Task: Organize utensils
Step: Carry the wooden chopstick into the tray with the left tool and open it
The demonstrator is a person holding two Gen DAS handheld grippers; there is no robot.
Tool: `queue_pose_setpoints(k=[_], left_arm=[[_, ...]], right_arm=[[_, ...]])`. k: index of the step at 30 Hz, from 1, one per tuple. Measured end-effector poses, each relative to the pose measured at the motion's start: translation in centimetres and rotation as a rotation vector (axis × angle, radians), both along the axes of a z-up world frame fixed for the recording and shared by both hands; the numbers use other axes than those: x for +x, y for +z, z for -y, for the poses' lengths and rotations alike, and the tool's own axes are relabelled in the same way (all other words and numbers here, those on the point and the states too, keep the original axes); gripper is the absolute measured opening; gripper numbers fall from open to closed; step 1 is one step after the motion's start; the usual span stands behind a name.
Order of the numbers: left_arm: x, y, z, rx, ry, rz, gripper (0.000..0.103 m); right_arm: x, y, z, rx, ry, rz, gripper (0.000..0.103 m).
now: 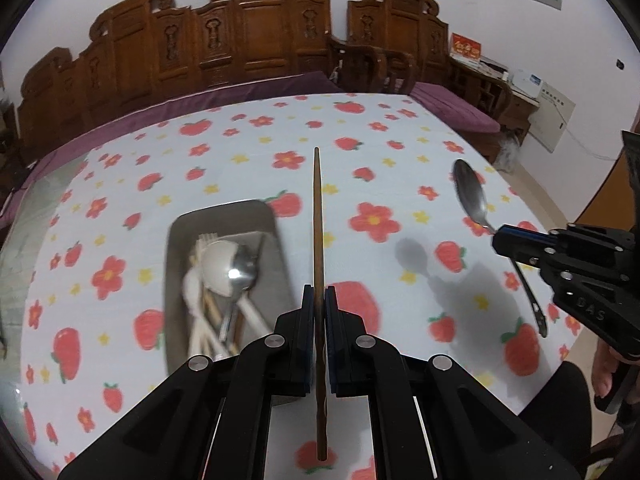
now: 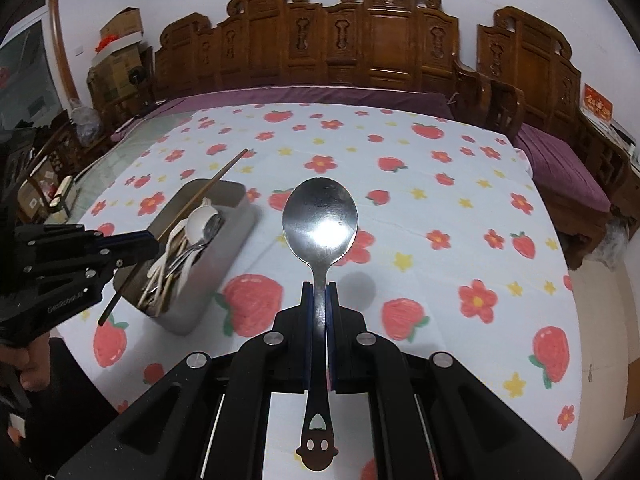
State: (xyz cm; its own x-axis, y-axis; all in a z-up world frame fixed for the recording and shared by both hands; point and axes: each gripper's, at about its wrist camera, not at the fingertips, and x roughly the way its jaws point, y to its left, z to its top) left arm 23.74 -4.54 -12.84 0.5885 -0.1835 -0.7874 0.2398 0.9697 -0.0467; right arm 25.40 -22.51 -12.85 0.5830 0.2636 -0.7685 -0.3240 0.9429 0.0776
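I have a table [image 2: 460, 168] under a strawberry-and-flower cloth, with a carved wooden bench [image 2: 360, 40] along its far side. On the left half of the table sits the grey tray [image 2: 236, 200], already stocked with white spoons, a steel spoon and what look like chopsticks, all lying lengthwise in a loose heap.

My left gripper [image 1: 319, 300] is clenched on a brown chopstick [image 1: 317, 220], gripped near its middle so the tip points away and the tail runs back under the jaws. In the right wrist view the chopstick slants above the tray's left wall, clear of the heap. My right gripper [image 2: 320, 296] is clamped on the neck of a steel spoon [image 2: 320, 216], bowl forward and face up, handle end with a small face design trailing toward me. It hangs above bare cloth, just right of the tray.

I judge this the carrying step: both utensils are lifted and neither is in the tray. The chopstick is nearer, so I would lower it first, lining it up with the tray's long axis, and open the jaws only once it is low over the heap. The spoon then needs a short move left and the same alignment, without crossing the left gripper.
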Motion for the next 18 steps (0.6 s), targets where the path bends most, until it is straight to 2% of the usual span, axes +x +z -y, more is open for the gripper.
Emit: queue_pose_setpoints(k=[7, 18], left_arm=[[1.3, -2.1, -3.6, 0.032, 0.053, -0.042, 0.004], [3.6, -5.4, -5.6, 0.077, 0.075, -0.109, 0.004]], right_arm=[[0.1, -0.4, -2.1, -0.015, 0.033, -0.007, 0.007], [1.0, -1.2, -2.5, -0.005, 0.039, -0.029, 0.007]])
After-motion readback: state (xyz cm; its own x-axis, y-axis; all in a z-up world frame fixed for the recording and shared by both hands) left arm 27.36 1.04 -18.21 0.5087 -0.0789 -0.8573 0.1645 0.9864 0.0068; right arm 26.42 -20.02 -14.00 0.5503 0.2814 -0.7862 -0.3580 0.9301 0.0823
